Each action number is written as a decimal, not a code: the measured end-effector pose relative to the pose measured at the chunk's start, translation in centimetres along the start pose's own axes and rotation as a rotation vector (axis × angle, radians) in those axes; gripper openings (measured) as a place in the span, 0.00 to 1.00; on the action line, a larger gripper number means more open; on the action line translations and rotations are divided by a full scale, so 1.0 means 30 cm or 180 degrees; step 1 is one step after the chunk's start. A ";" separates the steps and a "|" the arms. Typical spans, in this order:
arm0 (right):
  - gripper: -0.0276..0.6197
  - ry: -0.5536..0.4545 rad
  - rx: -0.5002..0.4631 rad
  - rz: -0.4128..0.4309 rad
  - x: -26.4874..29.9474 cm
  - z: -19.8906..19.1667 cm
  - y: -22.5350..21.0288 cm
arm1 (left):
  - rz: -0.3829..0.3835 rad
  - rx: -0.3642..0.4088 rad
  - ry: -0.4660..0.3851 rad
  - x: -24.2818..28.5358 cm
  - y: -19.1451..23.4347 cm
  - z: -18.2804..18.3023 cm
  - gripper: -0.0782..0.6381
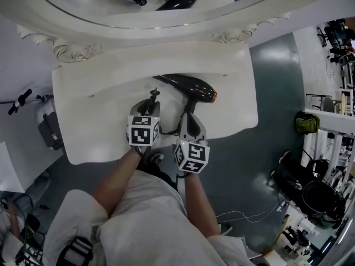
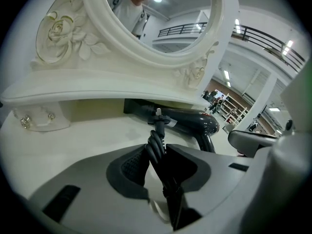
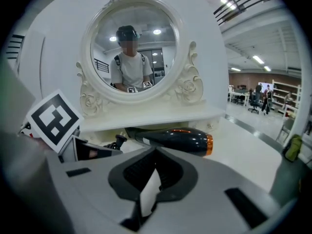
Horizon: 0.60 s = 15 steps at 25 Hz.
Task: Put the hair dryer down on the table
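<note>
1. The dryer (image 1: 191, 87) lies on the table (image 1: 83, 110).
2. My right gripper (image 3: 155, 155): jaws pressed together, empty.
3. My left gripper (image 2: 157, 152): jaws pinch the cord (image 2: 158, 126); I should lower it gently before releasing.

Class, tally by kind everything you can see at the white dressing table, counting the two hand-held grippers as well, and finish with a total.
hair dryer: 1
cord: 1
mirror: 1
dressing table: 1
grippers: 2, the left gripper and the right gripper
Total: 6
</note>
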State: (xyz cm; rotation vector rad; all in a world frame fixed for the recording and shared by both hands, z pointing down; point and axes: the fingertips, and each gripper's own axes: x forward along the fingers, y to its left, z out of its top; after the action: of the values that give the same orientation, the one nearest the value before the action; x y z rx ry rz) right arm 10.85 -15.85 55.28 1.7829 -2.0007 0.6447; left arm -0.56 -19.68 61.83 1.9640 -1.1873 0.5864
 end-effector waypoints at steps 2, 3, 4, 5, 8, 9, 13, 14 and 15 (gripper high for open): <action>0.07 0.0023 -0.0006 0.0010 0.012 -0.003 0.008 | -0.0024 0.0018 0.0028 0.014 0.002 -0.002 0.26; 0.07 0.0025 -0.0003 0.0016 0.019 -0.001 0.012 | -0.0036 0.0030 0.0042 0.021 0.003 -0.003 0.26; 0.07 0.0026 -0.0002 0.0020 0.027 0.003 0.016 | -0.0047 0.0040 0.0056 0.027 0.005 -0.004 0.26; 0.07 0.0030 -0.0004 0.0023 0.034 0.006 0.019 | -0.0058 0.0047 0.0071 0.032 0.006 -0.004 0.26; 0.07 0.0060 -0.0008 0.0030 0.054 0.014 0.024 | -0.0084 0.0052 0.0115 0.048 0.010 -0.007 0.27; 0.07 0.0075 -0.0007 0.0033 0.062 0.014 0.026 | -0.0090 0.0048 0.0132 0.054 0.012 -0.009 0.27; 0.07 0.0134 -0.0008 0.0043 0.087 0.011 0.034 | -0.0105 0.0042 0.0234 0.075 0.028 -0.021 0.27; 0.07 0.0140 -0.0003 0.0041 0.093 0.013 0.035 | -0.0110 0.0051 0.0260 0.080 0.031 -0.023 0.28; 0.07 0.0144 0.0003 0.0038 0.099 0.015 0.034 | -0.0116 0.0063 0.0282 0.084 0.031 -0.024 0.28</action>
State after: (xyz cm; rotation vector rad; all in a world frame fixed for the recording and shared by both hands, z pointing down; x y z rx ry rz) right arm 9.49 -18.44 56.49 1.7427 -1.9830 0.6834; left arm -0.22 -20.74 64.40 1.9515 -1.0930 0.6616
